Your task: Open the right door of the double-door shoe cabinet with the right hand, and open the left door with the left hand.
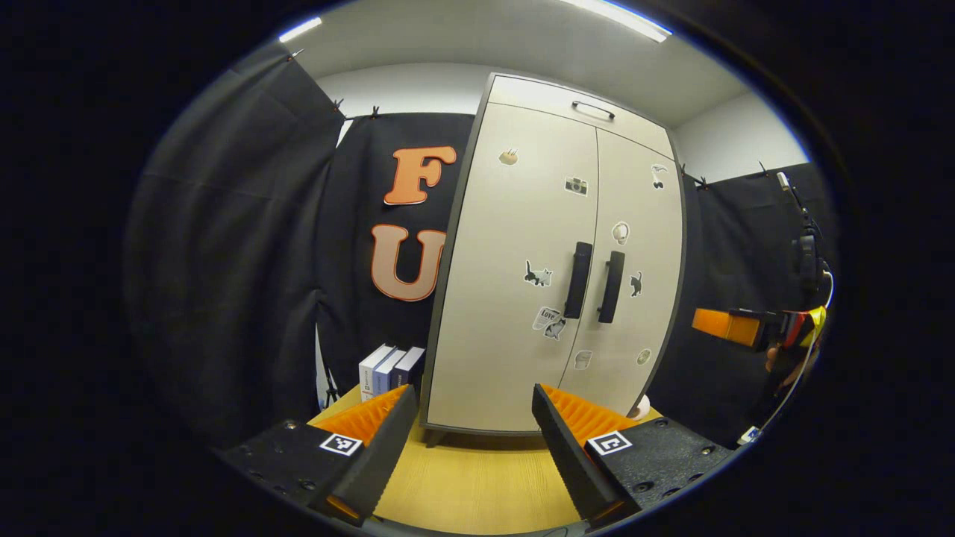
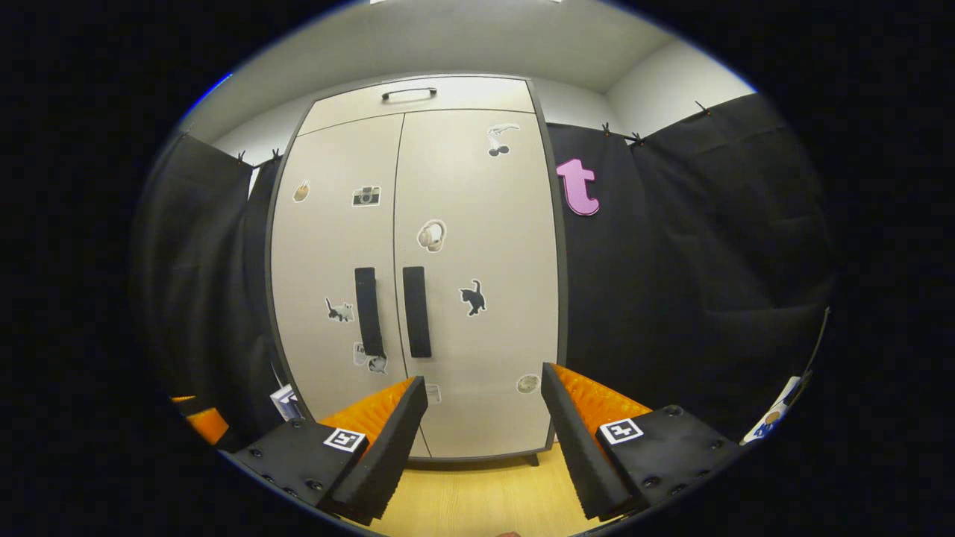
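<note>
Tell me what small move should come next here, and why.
Probably bring the right claw forward and a little left toward the right door's handle. Both doors of the shoe cabinet look closed, and this claw is open and short of the cabinet, with nothing between its fingers. The handle sits left of its centre line. The left claw, also open, can wait.

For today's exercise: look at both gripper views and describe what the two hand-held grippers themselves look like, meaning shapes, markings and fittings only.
Each gripper, the left gripper and the right gripper, has two wedge-shaped fingers with ribbed inner pads. The fingers sit on dark blocks fastened with visible screws. Each block carries a small square black-and-white marker. From the left gripper view, the right gripper appears as a boxy body with a cable trailing below.
</note>
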The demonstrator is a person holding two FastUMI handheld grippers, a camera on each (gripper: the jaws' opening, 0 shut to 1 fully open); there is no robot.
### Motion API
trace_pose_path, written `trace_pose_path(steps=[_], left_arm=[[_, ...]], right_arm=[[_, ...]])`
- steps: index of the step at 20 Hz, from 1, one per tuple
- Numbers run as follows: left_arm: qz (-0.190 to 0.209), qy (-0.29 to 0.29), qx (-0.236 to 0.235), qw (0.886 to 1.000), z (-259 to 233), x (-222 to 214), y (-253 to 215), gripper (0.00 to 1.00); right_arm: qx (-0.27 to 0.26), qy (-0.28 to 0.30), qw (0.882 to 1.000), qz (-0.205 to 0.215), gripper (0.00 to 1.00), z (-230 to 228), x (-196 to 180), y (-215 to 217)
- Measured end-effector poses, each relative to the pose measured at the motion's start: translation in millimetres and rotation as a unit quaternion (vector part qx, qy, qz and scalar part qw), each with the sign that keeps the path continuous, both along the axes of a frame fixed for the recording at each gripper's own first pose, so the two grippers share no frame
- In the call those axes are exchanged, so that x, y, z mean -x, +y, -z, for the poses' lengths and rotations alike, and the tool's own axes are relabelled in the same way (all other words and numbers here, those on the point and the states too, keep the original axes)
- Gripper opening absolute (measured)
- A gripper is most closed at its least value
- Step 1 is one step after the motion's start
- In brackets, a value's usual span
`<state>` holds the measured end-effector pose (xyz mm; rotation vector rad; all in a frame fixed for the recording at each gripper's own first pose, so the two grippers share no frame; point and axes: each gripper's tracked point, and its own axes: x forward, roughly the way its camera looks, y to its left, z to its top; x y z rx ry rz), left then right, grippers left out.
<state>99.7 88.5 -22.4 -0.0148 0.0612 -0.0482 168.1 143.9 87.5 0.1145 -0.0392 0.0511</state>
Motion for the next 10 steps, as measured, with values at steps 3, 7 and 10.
trace_pose_path(steps=[3, 7, 10], left_arm=[[-0.004, 0.002, 0.008, 1.000, 1.0, -3.3, 4.5, 0.95], [-0.010, 0.001, -0.001, 1.000, 1.1, -4.8, 15.2, 0.95], [-0.012, 0.010, 0.001, 1.000, 8.0, -6.1, 20.7, 0.95]], right_arm=[[0.008, -0.001, 1.000, -0.014, 0.98, -14.6, -26.0, 16.4], [0.033, -0.001, 0.999, -0.025, 0.98, -26.4, -58.2, 39.8], [0.026, 0.009, 0.999, -0.038, 0.98, -26.7, -84.5, 59.0]])
